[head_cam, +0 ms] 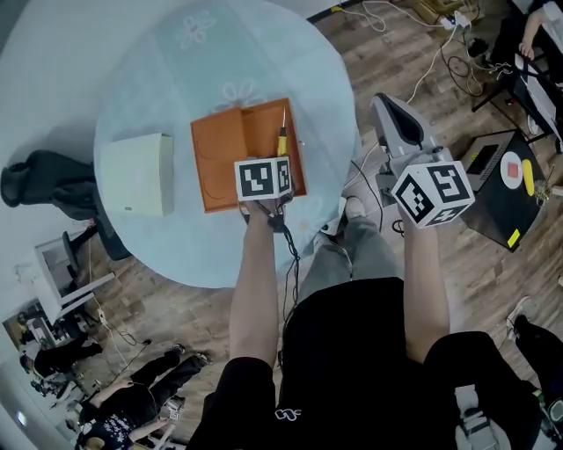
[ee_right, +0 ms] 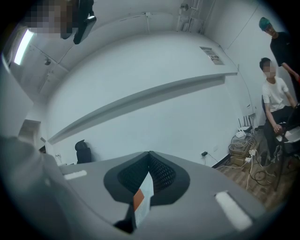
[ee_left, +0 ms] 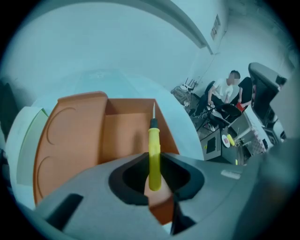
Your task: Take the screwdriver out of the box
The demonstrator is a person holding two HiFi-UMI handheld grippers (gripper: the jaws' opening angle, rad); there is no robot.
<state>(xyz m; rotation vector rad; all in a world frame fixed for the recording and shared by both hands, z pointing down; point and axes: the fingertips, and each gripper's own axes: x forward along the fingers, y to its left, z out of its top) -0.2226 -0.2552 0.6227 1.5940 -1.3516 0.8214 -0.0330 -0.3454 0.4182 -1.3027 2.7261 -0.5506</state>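
The left tongs (ee_left: 153, 158) clamp the yellow handle of the screwdriver (ee_left: 154, 140). Its dark collar and thin metal shaft point over the open orange box (ee_left: 122, 136) on the tabletop (head_cam: 176, 70). The right tongs (ee_right: 150, 157) are pressed together.

A shared workroom, part office and part lab. A round pale desk (head_cam: 149, 97) stands on a wood-plank floor (head_cam: 493, 281) strewn with loose cables (head_cam: 437, 54) and a power strip (head_cam: 456, 18). A black office chair (head_cam: 44, 183) sits beside the desk. A seated person (ee_right: 275, 98) works among cluttered equipment below bare white walls (ee_right: 140, 70).
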